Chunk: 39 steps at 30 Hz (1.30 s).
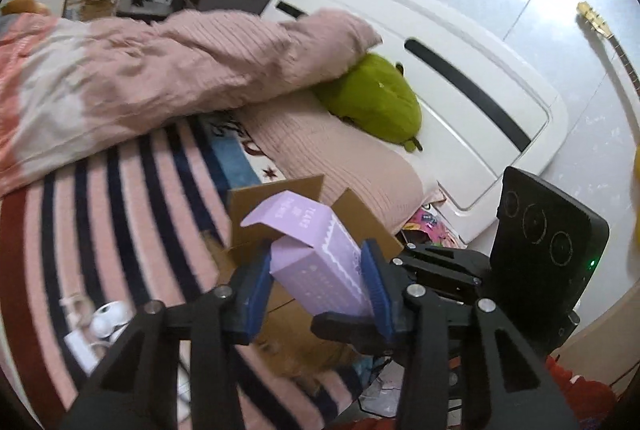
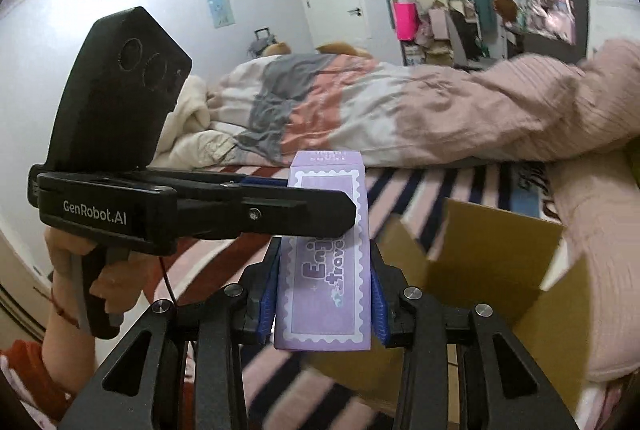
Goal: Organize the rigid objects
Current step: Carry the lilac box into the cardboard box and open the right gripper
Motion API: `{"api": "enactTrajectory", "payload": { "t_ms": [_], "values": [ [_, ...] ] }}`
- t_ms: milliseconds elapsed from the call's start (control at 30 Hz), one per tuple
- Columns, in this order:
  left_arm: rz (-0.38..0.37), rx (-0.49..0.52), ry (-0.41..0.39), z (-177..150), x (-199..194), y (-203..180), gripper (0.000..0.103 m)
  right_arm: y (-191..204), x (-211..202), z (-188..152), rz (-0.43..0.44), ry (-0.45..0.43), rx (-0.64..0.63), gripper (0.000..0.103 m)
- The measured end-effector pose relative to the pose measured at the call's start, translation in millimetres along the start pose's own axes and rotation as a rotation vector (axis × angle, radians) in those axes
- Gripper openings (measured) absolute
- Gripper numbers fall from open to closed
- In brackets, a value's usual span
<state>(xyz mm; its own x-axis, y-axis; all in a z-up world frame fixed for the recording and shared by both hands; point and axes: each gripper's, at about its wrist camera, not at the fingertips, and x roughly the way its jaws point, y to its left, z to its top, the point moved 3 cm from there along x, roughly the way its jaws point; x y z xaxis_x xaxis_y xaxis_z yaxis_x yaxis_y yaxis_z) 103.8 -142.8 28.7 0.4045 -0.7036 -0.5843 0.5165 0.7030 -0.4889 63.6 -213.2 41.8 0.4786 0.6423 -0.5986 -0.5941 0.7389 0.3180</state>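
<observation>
Lilac cardboard: the carton (image 2: 324, 270) was clamped between both the right gripper (image 2: 324, 294) and the left gripper (image 1: 316, 278), each closed on it, its long axis running forward along the right gripper's fingers. Just beyond and right lay the open brown box (image 2: 496, 270) on the bed (image 1: 120, 190).
</observation>
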Motion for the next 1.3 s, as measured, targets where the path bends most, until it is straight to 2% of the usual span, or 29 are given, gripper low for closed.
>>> {"api": "enactTrajectory", "payload": {
  "t_ms": [133, 300, 367, 433, 467, 567, 633, 700, 767, 800, 833, 900, 1033, 1133, 1200, 1300],
  "values": [
    [-0.009, -0.016, 0.099, 8, 53, -9, 0.040, -50, -2, -6, -0.010, 0.073, 0.069, 0.033],
    [0.008, -0.019, 0.195, 6, 91, -9, 0.041, -92, 4, -20, -0.024, 0.202, 0.124, 0.033],
    [0.031, -0.010, 0.220, 6, 96, -8, 0.045, -99, 11, -24, -0.039, 0.253, 0.115, 0.034],
    [0.065, -0.006, 0.226, 5, 96, -5, 0.063, -102, 15, -27, -0.054, 0.292, 0.113, 0.034],
    [0.084, -0.002, 0.218, 4, 92, -4, 0.066, -102, 15, -30, -0.062, 0.308, 0.112, 0.035],
    [0.115, 0.012, 0.196, 3, 78, 0, 0.067, -99, 19, -33, -0.087, 0.334, 0.088, 0.052],
    [0.130, 0.016, 0.165, 3, 62, 1, 0.068, -92, 19, -33, -0.082, 0.327, 0.070, 0.067],
    [0.167, 0.015, 0.127, 2, 39, 5, 0.069, -84, 18, -31, -0.093, 0.307, 0.049, 0.071],
    [0.224, 0.016, 0.079, -1, 11, 12, 0.076, -70, 16, -23, -0.114, 0.263, 0.000, 0.077],
    [0.255, 0.015, 0.057, -4, -1, 17, 0.083, -62, 15, -19, -0.113, 0.241, -0.025, 0.085],
    [0.284, 0.013, 0.036, -7, -13, 22, 0.085, -51, 15, -15, -0.106, 0.216, -0.049, 0.093],
    [0.332, 0.006, -0.002, -16, -39, 35, 0.085, -31, 17, -6, -0.084, 0.168, -0.089, 0.101],
    [0.456, 0.004, -0.031, -39, -79, 66, 0.085, 22, 34, 5, -0.062, 0.092, -0.188, 0.103],
    [0.527, -0.015, -0.064, -60, -103, 93, 0.085, 58, 53, 1, -0.020, 0.086, -0.246, 0.103],
    [0.552, -0.052, -0.083, -75, -114, 113, 0.085, 79, 71, -3, 0.024, 0.111, -0.287, 0.103],
    [0.594, -0.087, -0.102, -99, -123, 142, 0.085, 101, 105, -20, 0.089, 0.191, -0.268, 0.103]
  ]
}}
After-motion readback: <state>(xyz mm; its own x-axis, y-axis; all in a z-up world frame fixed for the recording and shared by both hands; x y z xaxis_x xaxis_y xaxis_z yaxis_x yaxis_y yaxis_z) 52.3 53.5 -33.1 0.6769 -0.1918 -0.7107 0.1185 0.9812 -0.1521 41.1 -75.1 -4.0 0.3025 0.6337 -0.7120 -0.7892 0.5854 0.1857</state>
